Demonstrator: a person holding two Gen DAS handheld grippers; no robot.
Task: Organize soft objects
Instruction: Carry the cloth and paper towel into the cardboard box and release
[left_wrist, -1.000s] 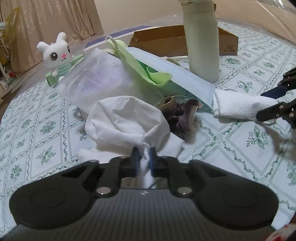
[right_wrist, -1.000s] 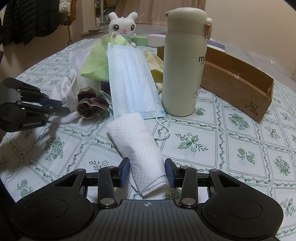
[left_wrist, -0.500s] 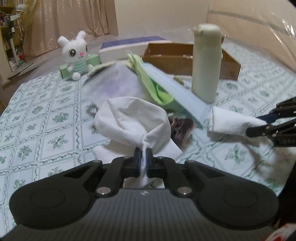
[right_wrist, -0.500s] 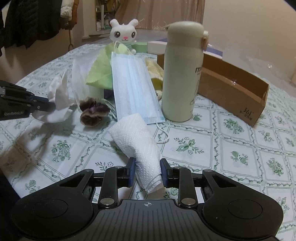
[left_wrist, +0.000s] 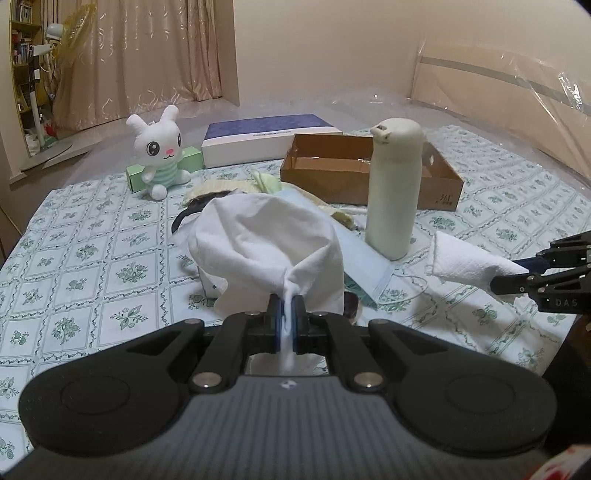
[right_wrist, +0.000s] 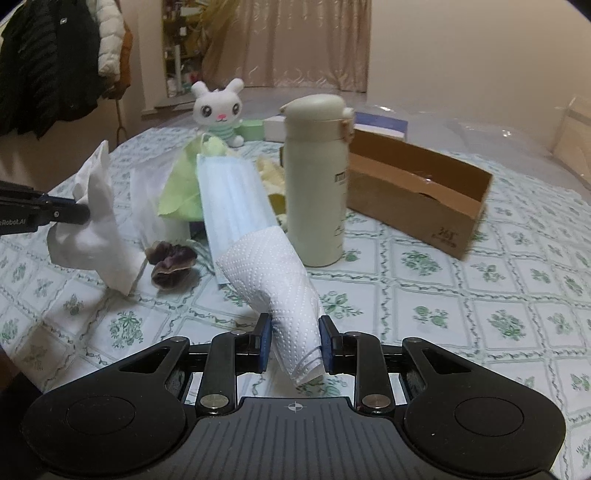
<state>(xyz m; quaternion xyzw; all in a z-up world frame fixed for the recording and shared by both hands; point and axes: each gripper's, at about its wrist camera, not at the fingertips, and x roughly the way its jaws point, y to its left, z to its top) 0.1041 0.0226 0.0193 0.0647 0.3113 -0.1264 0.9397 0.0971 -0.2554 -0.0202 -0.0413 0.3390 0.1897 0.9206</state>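
My left gripper (left_wrist: 285, 317) is shut on a bunched corner of a white cloth (left_wrist: 266, 243), which hangs lifted above the table; the right wrist view shows that cloth (right_wrist: 94, 229) at the left with the left gripper (right_wrist: 79, 212) pinching it. My right gripper (right_wrist: 294, 345) is shut on a folded white paper towel (right_wrist: 273, 273), raised off the table; the left wrist view shows the towel (left_wrist: 469, 262) at the right. A blue face mask (right_wrist: 232, 199), a green cloth (right_wrist: 183, 184) and a dark purple scrunchie (right_wrist: 171, 264) lie between them.
A cream flask (right_wrist: 316, 181) stands upright mid-table, with an open cardboard box (right_wrist: 421, 192) behind it to the right. A white plush rabbit (left_wrist: 159, 151) sits by a green box (left_wrist: 192, 155), with a blue-and-white flat box (left_wrist: 269, 138) at the back. A patterned tablecloth (right_wrist: 480, 314) covers the table.
The right gripper's jaws closed onto the paper towel and lifted it. The left gripper rose with the white cloth, pulling it up off the table.
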